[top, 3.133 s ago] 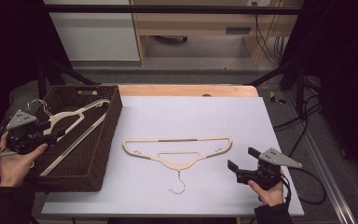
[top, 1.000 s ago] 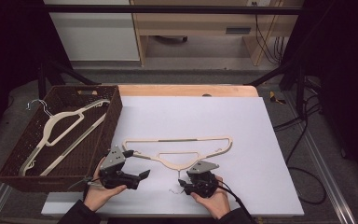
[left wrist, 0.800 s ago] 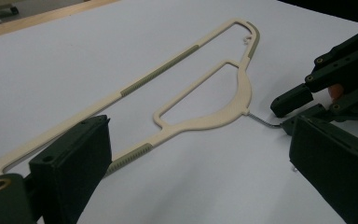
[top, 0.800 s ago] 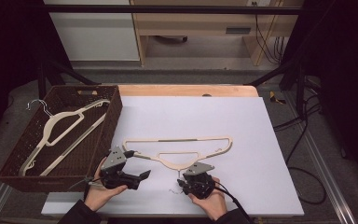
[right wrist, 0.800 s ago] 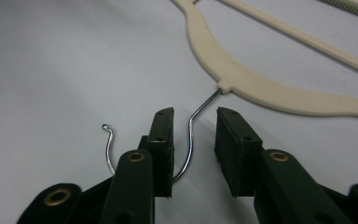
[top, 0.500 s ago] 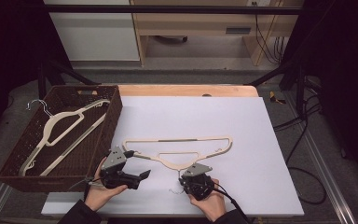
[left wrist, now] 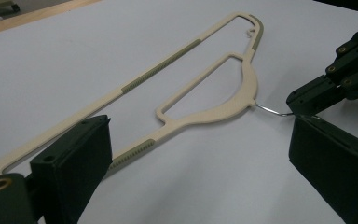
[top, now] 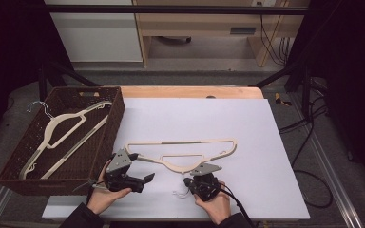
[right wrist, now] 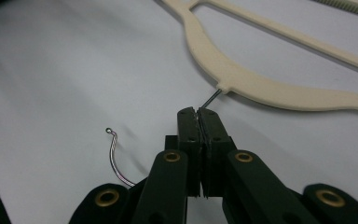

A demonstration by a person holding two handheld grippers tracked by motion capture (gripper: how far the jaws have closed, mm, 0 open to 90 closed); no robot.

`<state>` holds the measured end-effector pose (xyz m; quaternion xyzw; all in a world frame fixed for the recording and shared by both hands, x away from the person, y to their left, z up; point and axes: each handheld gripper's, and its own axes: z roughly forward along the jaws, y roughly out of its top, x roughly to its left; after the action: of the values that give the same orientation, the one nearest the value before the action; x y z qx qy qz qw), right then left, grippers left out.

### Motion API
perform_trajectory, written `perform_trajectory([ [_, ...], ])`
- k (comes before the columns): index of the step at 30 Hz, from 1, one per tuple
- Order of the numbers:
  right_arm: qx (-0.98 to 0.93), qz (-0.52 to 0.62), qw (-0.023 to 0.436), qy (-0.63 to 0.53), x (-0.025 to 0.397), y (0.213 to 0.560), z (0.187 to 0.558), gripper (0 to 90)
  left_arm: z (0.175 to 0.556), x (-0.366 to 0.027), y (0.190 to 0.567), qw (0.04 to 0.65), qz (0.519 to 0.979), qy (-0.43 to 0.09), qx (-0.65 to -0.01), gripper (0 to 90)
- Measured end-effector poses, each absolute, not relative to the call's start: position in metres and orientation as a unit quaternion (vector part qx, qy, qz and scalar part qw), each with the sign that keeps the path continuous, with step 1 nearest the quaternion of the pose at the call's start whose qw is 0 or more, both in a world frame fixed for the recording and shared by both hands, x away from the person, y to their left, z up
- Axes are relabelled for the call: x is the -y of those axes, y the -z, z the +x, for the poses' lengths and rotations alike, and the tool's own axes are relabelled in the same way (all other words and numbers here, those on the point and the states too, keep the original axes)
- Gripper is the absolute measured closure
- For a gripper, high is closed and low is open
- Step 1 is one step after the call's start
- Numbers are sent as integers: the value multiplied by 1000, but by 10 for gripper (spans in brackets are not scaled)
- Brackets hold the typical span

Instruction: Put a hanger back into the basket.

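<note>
A cream plastic hanger lies flat on the white table, its wire hook pointing at the front edge. My right gripper is shut on the hook's wire just below the hanger's neck; in the right gripper view the closed jaws pinch the wire and the hook's curl sticks out to the left. My left gripper stands open beside the hanger's left end. Seen from the left gripper view, the hanger lies between the spread jaws, untouched, and the right gripper shows at the right.
A dark wicker basket stands at the table's left edge and holds another cream hanger. The white table top stretches behind and to the right of the hanger. A wooden strip runs along the table's far edge.
Both hands came in from the sides to the hanger at the front middle; the left one left the basket. Over the last second the right gripper settled slightly towards the hook.
</note>
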<state>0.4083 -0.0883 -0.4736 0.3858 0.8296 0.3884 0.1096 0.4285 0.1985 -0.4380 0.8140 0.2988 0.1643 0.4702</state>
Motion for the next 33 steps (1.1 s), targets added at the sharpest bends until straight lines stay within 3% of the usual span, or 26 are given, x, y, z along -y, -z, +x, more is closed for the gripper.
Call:
perform_trajectory([
  [24,-823,384,94,-409,99,448,408,892,459,-138,452,358,895,-192,-184,94],
  [33,-821,373,94,-421,102,442,408,893,464,-119,460,337,907,-207,-143,221],
])
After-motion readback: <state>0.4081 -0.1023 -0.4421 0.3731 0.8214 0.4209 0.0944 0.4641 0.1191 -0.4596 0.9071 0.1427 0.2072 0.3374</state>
